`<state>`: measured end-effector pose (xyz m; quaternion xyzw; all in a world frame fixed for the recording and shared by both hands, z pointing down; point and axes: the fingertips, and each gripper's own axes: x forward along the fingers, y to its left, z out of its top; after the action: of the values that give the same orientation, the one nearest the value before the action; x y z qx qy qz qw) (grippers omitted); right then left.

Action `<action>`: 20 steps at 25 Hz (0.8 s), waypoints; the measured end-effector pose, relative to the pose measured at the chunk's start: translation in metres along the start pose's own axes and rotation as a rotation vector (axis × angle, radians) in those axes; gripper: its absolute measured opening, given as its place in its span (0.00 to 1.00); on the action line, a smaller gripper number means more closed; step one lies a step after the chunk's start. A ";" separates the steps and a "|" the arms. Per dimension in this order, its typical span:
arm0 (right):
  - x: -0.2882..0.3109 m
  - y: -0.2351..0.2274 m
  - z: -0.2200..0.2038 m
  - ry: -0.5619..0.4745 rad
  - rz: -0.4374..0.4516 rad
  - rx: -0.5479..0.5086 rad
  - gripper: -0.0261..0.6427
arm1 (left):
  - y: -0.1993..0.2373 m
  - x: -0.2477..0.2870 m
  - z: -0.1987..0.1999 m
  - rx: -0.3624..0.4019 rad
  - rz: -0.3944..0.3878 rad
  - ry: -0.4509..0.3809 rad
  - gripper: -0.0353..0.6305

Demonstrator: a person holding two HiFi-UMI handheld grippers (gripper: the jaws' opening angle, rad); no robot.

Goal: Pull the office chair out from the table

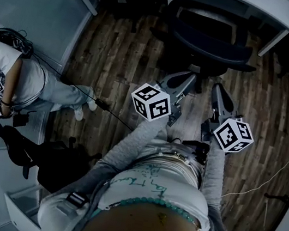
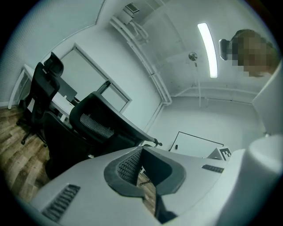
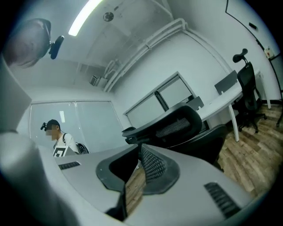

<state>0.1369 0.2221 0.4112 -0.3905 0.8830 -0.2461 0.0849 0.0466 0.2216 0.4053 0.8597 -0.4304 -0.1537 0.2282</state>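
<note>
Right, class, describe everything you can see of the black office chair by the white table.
The office chair is black, with a curved, mesh-filled backrest in a solid-looking frame and a dark seat. It stands upright on the wooden plank floor, its seat toward the white table and its back facing the person. The left gripper and right gripper, both shut, sit close behind the backrest; whether they touch it cannot be told.

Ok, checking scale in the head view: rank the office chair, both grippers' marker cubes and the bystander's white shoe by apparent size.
1. office chair
2. left marker cube and right marker cube: about alike, both near the camera
3. white shoe
</note>
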 end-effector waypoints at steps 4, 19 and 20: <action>-0.009 -0.001 -0.003 0.006 -0.029 -0.062 0.09 | -0.006 0.000 -0.009 0.037 0.014 0.033 0.07; -0.042 0.002 -0.013 0.040 -0.121 -0.311 0.08 | -0.057 -0.003 -0.026 0.286 0.024 0.068 0.07; -0.044 0.005 -0.012 0.038 -0.115 -0.307 0.08 | -0.062 -0.003 -0.026 0.291 0.020 0.067 0.07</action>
<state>0.1595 0.2614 0.4178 -0.4440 0.8879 -0.1202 -0.0069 0.0983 0.2629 0.3948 0.8839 -0.4490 -0.0586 0.1169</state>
